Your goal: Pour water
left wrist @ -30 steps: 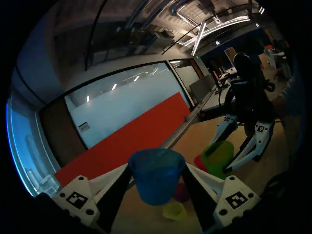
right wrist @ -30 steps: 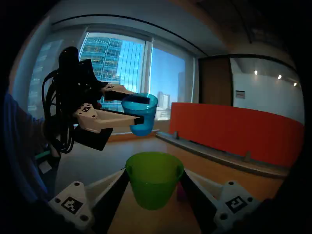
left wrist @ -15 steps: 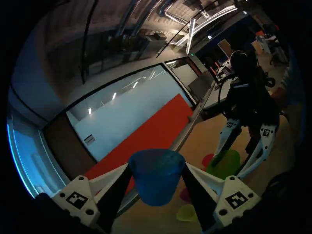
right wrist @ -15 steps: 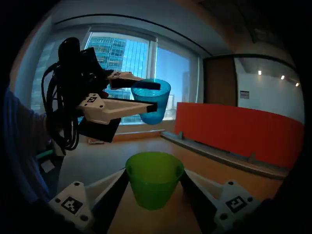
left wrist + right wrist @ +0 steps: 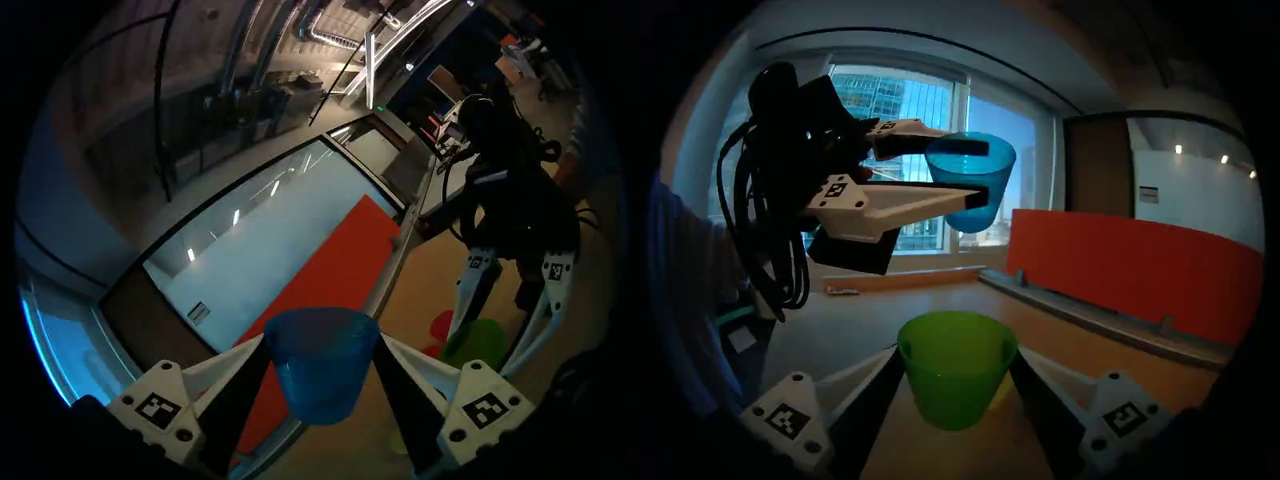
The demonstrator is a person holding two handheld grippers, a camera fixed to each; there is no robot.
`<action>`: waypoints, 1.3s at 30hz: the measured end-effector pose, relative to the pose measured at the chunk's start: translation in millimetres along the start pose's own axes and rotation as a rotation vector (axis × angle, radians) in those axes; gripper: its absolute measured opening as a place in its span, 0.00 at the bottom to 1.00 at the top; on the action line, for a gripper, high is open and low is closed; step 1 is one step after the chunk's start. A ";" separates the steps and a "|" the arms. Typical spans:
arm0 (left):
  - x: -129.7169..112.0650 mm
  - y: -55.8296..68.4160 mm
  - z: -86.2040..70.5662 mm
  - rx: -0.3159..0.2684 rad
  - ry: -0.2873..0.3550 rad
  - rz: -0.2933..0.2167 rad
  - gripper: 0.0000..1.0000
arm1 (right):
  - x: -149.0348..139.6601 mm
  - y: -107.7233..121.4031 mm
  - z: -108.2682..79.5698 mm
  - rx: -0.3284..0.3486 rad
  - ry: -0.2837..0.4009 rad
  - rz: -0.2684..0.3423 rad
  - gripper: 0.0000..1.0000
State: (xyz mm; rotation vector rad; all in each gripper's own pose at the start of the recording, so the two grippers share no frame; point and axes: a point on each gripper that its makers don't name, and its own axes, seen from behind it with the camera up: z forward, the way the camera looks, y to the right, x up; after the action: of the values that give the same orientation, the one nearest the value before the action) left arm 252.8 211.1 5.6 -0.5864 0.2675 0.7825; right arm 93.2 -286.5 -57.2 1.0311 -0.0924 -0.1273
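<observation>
Above a wooden table [image 5: 824, 336], the left gripper [image 5: 986, 172] clamps a blue cup [image 5: 964, 182] high over the green cup [image 5: 958, 376] clenched upright in the right gripper [image 5: 958, 356], seemingly poised to tip water down.

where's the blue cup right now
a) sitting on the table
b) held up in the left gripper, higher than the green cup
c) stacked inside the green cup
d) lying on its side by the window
B: in the right gripper view the left gripper clamps the blue cup in the air, above and apart from the green cup that the right gripper holds.
</observation>
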 end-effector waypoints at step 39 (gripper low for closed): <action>17.7 0.4 10.9 0.033 0.017 0.259 0.86 | -0.6 2.1 -1.1 0.000 0.007 0.003 0.91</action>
State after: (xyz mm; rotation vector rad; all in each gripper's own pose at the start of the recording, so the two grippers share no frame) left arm 264.8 228.0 6.6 -0.5332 0.3760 1.0210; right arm 92.9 -284.4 -55.9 1.0317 -0.0876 -0.1206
